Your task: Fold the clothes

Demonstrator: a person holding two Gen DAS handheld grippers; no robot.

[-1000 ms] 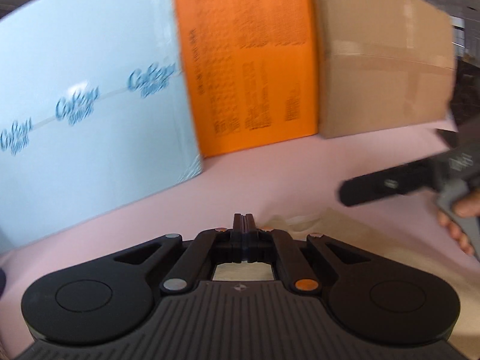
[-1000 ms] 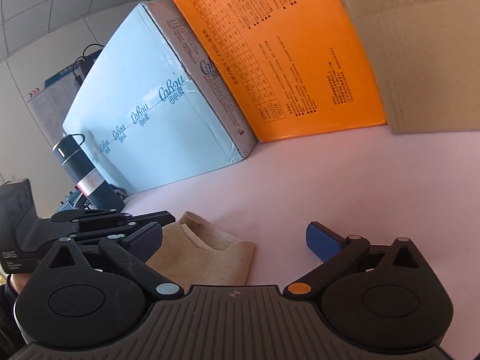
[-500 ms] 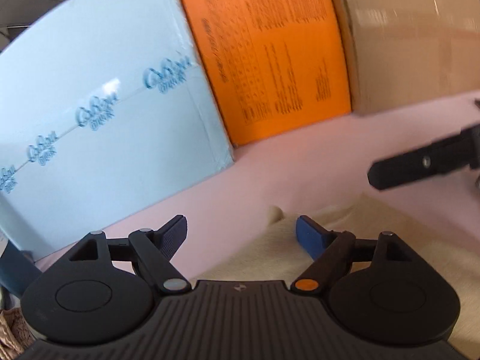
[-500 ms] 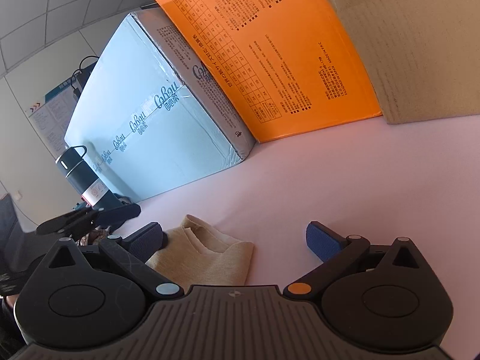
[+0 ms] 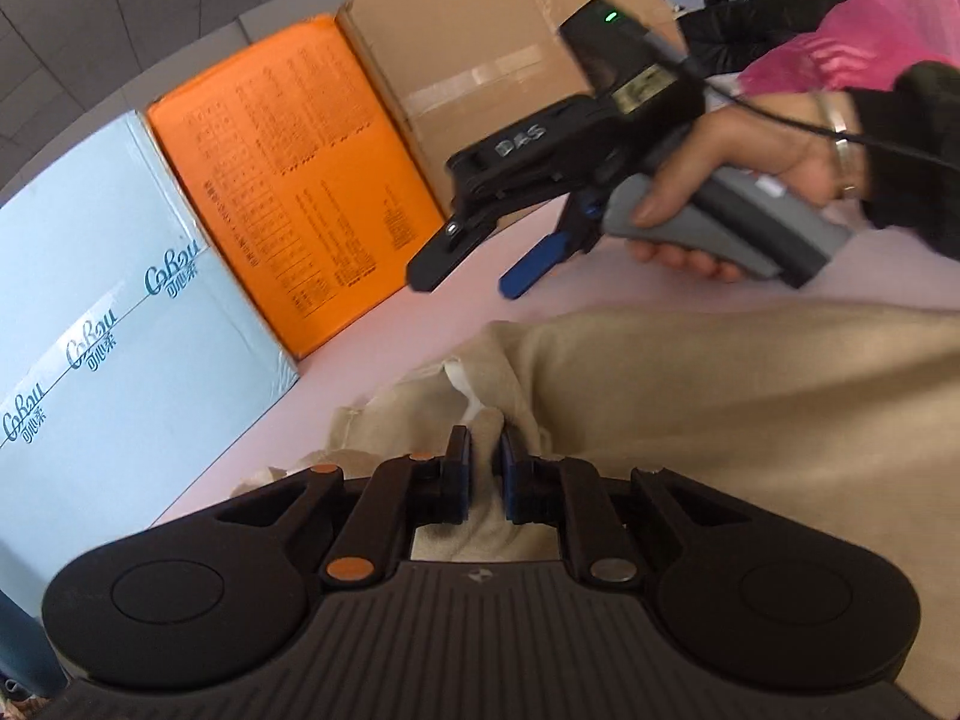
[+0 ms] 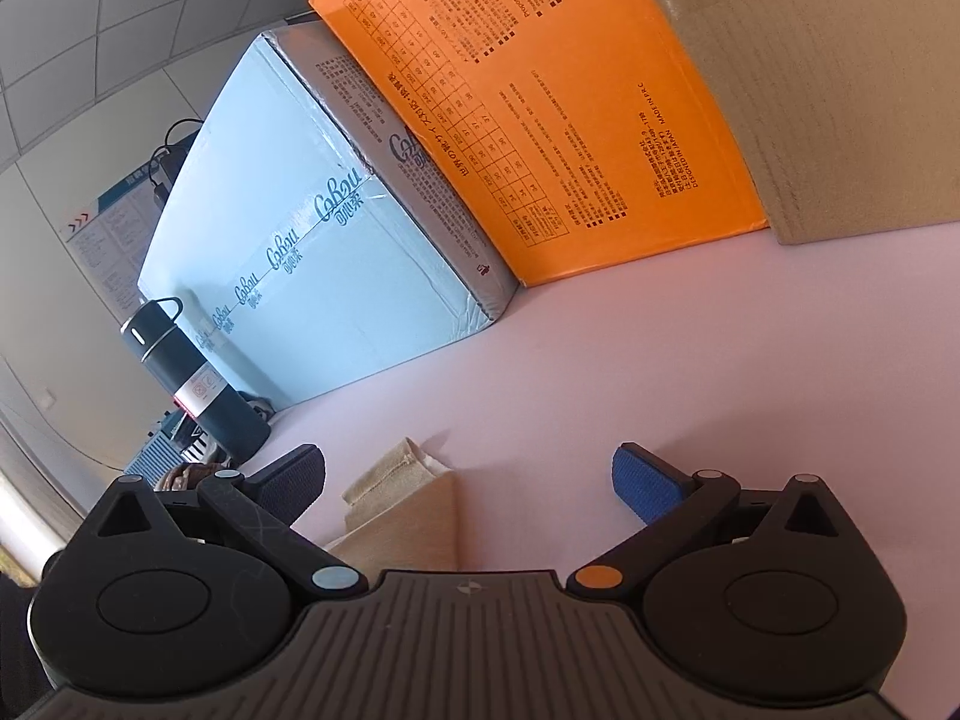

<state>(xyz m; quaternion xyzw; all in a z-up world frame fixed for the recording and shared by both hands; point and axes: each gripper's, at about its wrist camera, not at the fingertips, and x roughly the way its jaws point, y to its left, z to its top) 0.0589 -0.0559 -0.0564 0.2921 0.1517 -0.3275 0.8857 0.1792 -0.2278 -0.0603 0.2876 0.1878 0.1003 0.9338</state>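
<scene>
A beige knit garment [image 5: 750, 420] lies on the pink table [image 5: 660, 282]. My left gripper [image 5: 482, 456] is shut on a bunched fold of the garment near its collar, where a white label shows. My right gripper [image 6: 468, 474] is open and empty, held above the table with the garment's folded corner [image 6: 408, 504] between its blue-padded fingers [image 6: 645, 480], apart from them. In the left wrist view the right gripper [image 5: 480, 264] hovers open beyond the garment, held by a hand.
A light blue box [image 6: 312, 240], an orange box [image 6: 570, 108] and a brown cardboard box [image 6: 840, 90] stand along the far edge. A dark flask [image 6: 186, 378] stands left of the blue box. A pink bag [image 5: 870, 30] is at the far right.
My left gripper was shut, opened half a second ago, then moved down onto the garment and shut on its fold. The right gripper stayed open and shifted only slightly.
</scene>
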